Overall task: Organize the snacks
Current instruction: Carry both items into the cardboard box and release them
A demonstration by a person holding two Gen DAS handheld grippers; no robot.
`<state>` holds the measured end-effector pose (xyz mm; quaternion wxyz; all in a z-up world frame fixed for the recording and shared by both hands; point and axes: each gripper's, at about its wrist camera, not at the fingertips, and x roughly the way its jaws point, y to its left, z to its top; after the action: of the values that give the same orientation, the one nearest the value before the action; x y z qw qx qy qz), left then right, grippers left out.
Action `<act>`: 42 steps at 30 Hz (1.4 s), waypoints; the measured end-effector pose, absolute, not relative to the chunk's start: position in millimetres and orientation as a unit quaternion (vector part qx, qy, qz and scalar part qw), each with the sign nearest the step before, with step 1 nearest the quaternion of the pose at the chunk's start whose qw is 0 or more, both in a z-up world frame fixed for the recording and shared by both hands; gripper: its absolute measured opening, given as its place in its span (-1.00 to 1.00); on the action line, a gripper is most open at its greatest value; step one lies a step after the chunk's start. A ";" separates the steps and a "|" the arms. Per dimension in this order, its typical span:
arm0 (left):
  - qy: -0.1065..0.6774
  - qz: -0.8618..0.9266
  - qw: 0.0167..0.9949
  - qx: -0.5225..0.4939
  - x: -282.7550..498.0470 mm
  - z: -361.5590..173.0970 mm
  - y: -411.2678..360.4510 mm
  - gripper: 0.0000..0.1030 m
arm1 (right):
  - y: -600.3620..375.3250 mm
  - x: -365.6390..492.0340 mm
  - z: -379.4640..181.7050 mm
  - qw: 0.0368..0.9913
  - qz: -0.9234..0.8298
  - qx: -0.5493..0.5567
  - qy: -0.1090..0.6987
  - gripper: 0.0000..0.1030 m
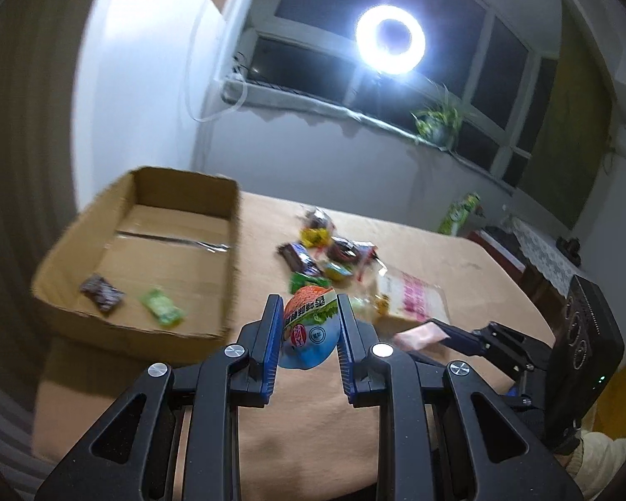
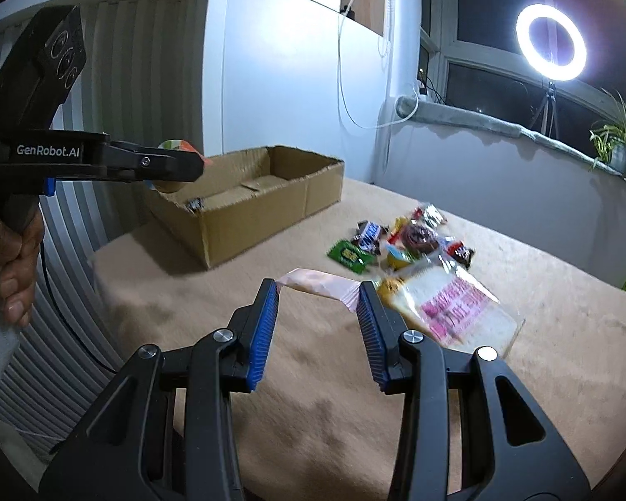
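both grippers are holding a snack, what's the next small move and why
Probably carry the left gripper, shut on the round orange-and-blue jelly cup, over the open brown cardboard box and let go there. The box already holds two wrapped snacks, and the cup hangs just beside its near wall. The right gripper, gripping the pale pink packet, can follow.

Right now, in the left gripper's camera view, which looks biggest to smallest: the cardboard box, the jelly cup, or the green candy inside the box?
1. Cardboard box, clearly the largest.
2. Jelly cup, held between the left gripper fingers; being close to the camera enlarges it.
3. Green candy, the smallest, though it lies farther away.
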<state>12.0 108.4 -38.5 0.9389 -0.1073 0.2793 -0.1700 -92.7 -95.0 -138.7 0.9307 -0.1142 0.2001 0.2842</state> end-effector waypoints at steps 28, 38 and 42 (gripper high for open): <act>0.250 -0.089 0.952 -0.153 80.4 -40.5 198.5 0.38 | 58.4 13.0 -111.9 0.907 0.333 -0.192 0.170 0.49; 0.237 -0.047 0.955 -0.172 44.1 -41.9 214.7 0.55 | 20.7 -7.5 -123.9 0.916 0.320 -0.165 0.175 0.52; 0.235 -0.039 0.955 -0.175 32.5 -37.4 216.5 0.55 | 13.4 -21.9 -121.5 0.915 0.324 -0.164 0.173 0.52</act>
<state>32.5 216.5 -37.4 0.9553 -0.1749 0.2351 -0.0390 -21.9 13.4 -121.5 0.9153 -0.1640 0.1735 0.3245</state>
